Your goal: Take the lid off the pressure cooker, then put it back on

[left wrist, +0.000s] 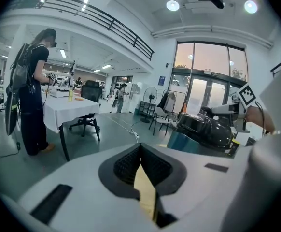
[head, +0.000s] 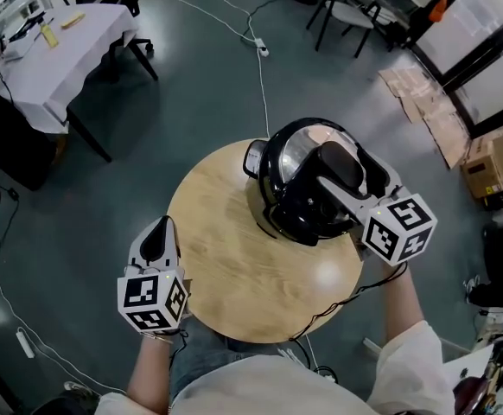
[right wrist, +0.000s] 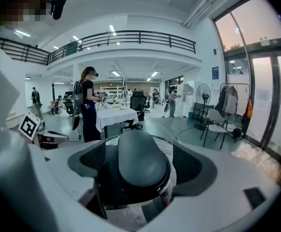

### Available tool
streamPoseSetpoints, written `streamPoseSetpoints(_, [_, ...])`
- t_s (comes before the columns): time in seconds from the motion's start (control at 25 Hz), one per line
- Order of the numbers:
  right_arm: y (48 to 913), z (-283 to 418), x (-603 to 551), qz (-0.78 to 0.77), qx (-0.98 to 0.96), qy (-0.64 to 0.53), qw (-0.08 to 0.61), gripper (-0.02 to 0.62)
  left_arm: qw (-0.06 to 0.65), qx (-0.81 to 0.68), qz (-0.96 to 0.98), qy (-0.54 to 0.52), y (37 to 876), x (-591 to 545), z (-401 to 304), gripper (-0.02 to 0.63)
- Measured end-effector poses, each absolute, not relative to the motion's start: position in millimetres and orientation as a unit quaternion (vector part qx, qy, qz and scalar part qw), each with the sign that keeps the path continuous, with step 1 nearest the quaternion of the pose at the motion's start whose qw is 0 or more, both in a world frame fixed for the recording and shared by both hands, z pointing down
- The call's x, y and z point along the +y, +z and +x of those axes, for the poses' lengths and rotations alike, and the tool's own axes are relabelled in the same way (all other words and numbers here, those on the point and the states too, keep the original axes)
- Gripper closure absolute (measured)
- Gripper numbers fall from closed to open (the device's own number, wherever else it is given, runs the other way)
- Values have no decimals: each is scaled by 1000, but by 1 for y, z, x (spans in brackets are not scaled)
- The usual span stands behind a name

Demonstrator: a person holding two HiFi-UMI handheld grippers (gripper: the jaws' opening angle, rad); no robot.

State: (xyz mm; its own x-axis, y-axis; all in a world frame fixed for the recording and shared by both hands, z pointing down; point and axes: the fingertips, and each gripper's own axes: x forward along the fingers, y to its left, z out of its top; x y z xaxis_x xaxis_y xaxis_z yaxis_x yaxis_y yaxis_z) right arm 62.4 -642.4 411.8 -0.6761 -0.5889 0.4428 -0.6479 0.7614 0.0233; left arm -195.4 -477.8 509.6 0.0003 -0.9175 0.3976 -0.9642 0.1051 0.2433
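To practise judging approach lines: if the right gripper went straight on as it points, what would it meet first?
Probably the lid handle, which sits between the right gripper's open jaws; the remaining gap is hard to judge.

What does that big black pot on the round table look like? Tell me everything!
The pressure cooker is round and glossy black, with shiny metal on its lid and a chunky dark handle on top. The lid is on. It stands upright near the far right edge of the wooden table. The right tongs straddle the handle, apparently not squeezing it.
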Motion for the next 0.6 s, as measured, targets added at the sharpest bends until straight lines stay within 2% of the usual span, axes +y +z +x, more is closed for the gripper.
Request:
streamPoseSetpoints(0.2, [419, 61, -645, 327, -914, 75, 226, 171, 237, -710, 661, 46, 513, -477, -195, 611])
streamPoseSetpoints(0.6, [427, 60, -645, 315, -912, 75, 250, 249, 243, -719, 649, 46, 517, -471, -199, 611])
